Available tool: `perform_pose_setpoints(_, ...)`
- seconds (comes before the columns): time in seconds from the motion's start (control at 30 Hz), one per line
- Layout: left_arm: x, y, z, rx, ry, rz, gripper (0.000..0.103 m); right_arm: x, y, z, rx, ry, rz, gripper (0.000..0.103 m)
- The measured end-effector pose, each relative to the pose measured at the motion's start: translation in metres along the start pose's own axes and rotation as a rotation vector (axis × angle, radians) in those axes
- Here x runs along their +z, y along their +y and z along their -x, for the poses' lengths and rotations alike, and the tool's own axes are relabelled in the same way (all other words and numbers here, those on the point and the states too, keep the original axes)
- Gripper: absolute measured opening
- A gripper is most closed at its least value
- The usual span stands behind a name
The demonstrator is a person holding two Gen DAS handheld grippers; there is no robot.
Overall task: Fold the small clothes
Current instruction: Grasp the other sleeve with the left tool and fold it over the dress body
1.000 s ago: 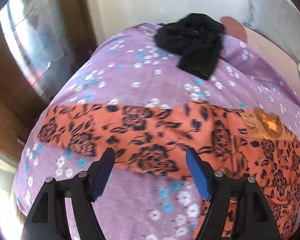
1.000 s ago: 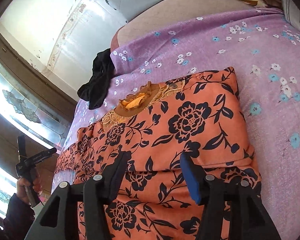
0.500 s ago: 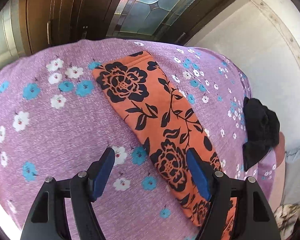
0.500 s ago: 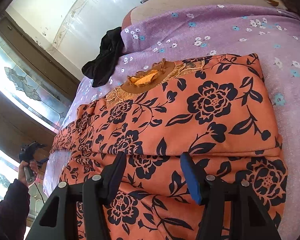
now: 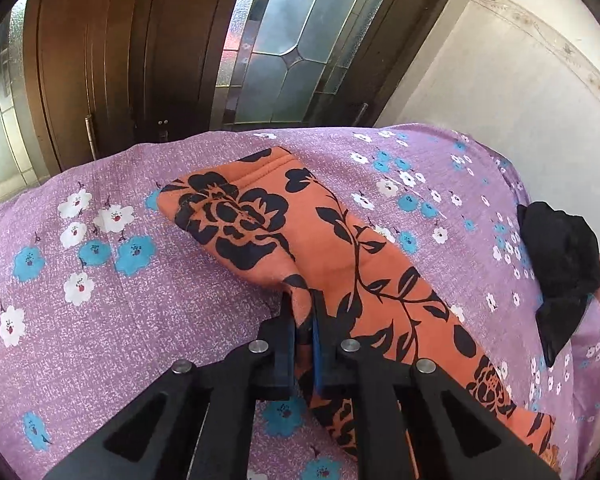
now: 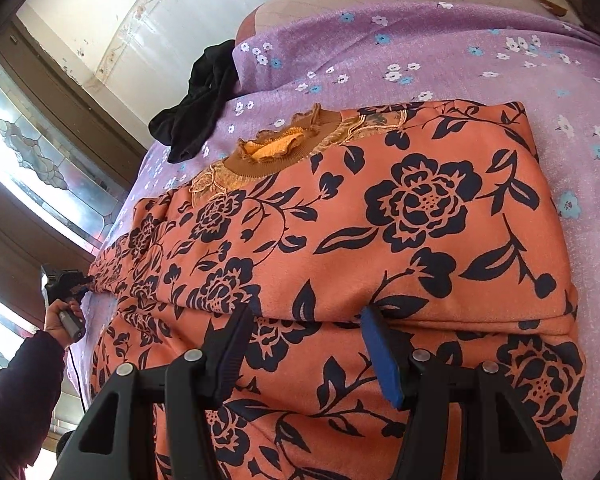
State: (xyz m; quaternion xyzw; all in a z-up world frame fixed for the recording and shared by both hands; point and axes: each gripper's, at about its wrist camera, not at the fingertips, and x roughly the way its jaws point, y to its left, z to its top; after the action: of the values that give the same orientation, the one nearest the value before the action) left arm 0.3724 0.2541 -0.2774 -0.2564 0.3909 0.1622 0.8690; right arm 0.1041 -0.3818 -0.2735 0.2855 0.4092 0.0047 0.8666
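Bed covered by purple sheet with white and blue flowers (image 5: 100,320). Dark brown wooden door with leaded frosted glass panel (image 5: 288,40) behind its far edge. Off-white plaster wall (image 5: 500,72) to the right, sunlit.

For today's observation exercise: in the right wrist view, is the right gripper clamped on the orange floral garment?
No, the right gripper hovers open above the orange floral garment.

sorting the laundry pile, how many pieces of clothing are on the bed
2. The orange floral top is spread across the purple bedsheet; the left gripper pinches its sleeve. A crumpled black garment lies at the bed's far edge. More may lie outside view.
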Motion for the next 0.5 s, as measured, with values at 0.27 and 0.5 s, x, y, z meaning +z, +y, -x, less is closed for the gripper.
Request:
perform_pose_setpoints(0.27, -0.009, -0.066, 0.106, -0.111, -0.127, -0.307, 0.005, 0.006, -0.003, 0.023, -0.005, -0.081, -0.033, 0.059)
perform_pose_setpoints(0.5, -0.083, -0.192, 0.221, -0.337, -0.174, -0.696, 0.005, 0.014, -0.012, 0.061, 0.018, -0.180, -0.088, 0.059)
